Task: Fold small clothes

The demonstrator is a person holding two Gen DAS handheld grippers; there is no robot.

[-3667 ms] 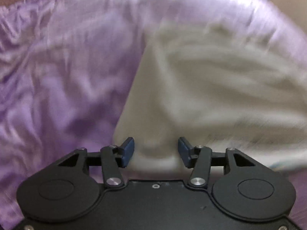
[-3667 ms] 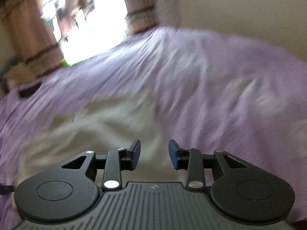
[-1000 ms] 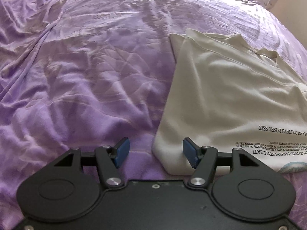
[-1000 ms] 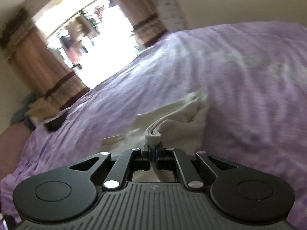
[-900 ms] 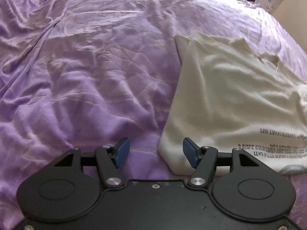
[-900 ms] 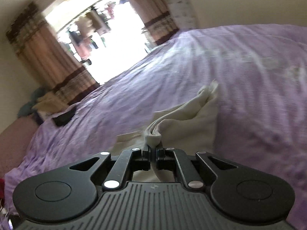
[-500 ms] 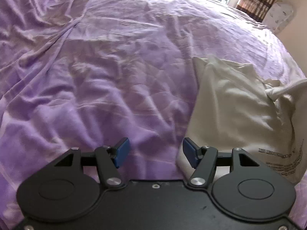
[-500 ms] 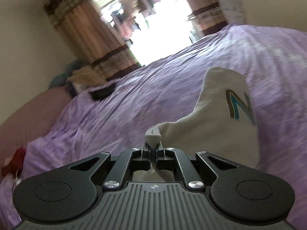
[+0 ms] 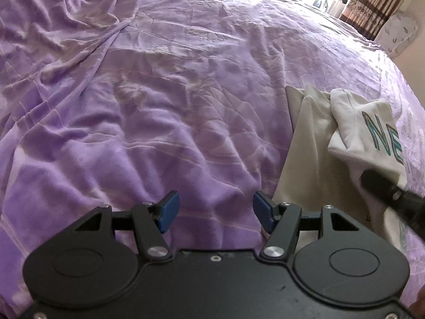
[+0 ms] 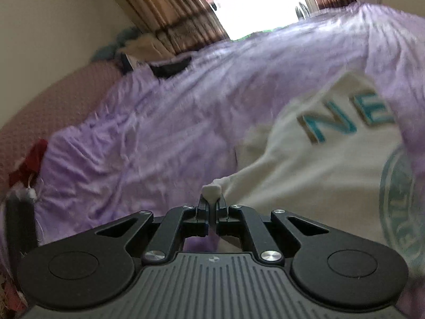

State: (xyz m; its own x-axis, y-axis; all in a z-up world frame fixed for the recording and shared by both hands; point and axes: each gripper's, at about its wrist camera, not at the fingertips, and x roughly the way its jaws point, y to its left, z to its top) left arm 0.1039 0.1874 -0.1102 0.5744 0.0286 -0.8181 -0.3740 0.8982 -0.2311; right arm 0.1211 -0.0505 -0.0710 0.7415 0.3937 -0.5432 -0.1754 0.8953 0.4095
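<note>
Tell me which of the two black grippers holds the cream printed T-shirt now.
The right gripper: its jaws pinch a fold of the cream printed T-shirt. The left gripper stands open over the purple bedsheet, holding nothing.

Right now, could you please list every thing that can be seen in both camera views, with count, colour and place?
T-shirt: one, cream with teal letters, on the bed's right part in the left wrist view, one edge lifted and folded over.
Bedsheet: one, purple, wrinkled, covering the bed.
Curtains: brown striped, beside the bright opening at the far end.
Dark flat object: one, black, on the sheet's far edge; too blurred to name.
Pile of things: teal and beige, by the wall near the curtains.
Red cloth: one, at the left edge of the bed in the right wrist view.
Left gripper: one, black with blue pads, open, over bare sheet.
Right gripper: one, black, shut on the T-shirt's edge.
</note>
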